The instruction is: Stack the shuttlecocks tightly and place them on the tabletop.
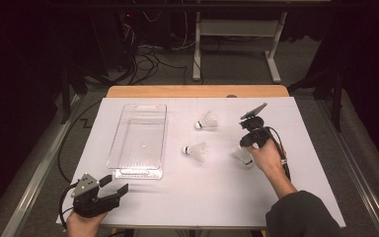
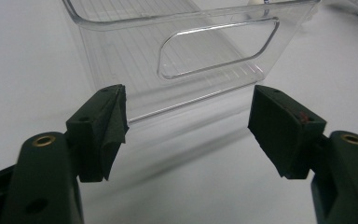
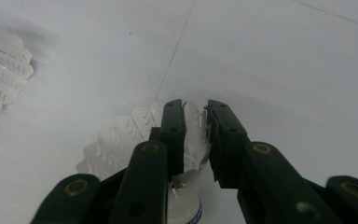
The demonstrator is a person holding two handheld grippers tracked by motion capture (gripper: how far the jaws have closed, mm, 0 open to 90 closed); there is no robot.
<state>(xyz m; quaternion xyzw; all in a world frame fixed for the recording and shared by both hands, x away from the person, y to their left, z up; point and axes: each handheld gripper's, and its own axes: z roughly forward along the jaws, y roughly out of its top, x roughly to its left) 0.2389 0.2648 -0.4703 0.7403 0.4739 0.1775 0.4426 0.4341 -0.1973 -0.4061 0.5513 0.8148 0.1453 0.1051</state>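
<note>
Shuttlecock (image 3: 186,154) feathers sit pinched between the closed jaws of the right gripper (image 3: 196,109), to the right of the clear plastic bin (image 1: 139,170) on the white table (image 1: 217,197). Two more shuttlecocks (image 1: 196,150) lie between the bin and that gripper. Left gripper (image 2: 186,126) hovers just before the bin's near handle end, jaws spread wide and holding nothing.

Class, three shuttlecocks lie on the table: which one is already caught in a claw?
The shuttlecock nearest the person, under the right hand. The right claw is shut on its feather skirt. The other two lie free, untouched, between it and the clear tray.
</note>
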